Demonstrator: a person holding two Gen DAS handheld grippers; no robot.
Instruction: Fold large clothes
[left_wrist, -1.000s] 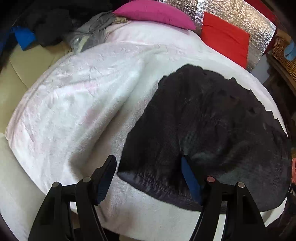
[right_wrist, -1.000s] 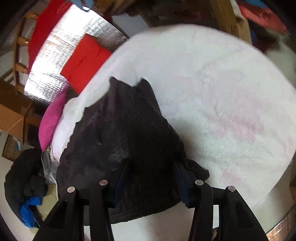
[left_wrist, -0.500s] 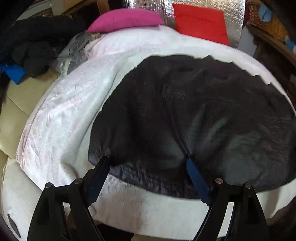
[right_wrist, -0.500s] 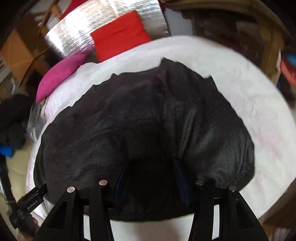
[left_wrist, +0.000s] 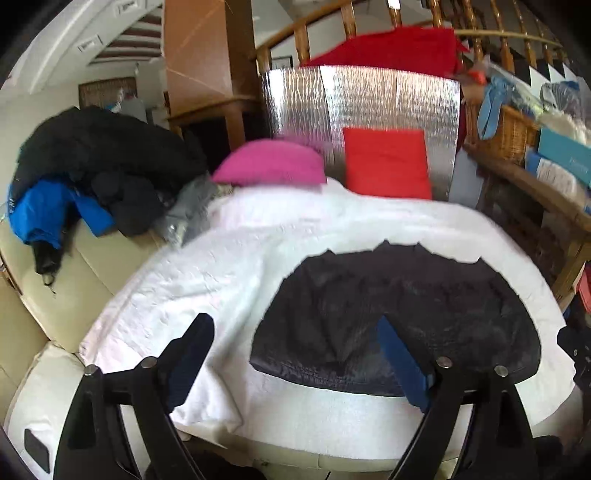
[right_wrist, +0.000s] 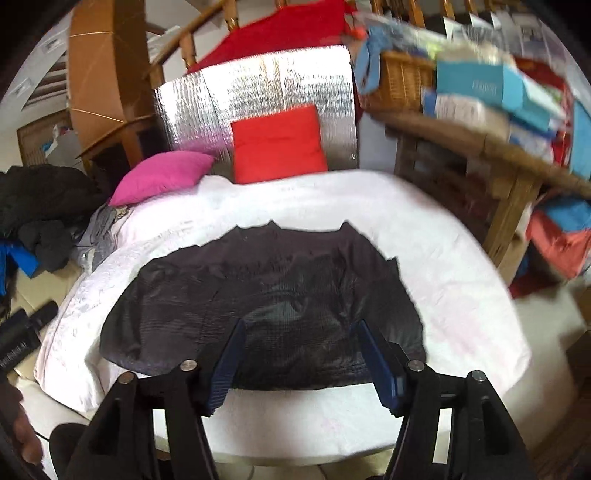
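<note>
while jaws opening, nothing held: left gripper (left_wrist: 295, 354), right gripper (right_wrist: 299, 354); jacket (right_wrist: 258, 295) flat; next grip hem corners, 5 and 7 o'clock, evenly.

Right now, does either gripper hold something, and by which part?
Nothing is held. The left gripper and right gripper are both opening, clear of the black garment, which lies flat on the white blanket.

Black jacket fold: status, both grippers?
Left gripper and right gripper both opening, nothing held. Black jacket lies folded on the white blanket. Nothing in the way.
</note>
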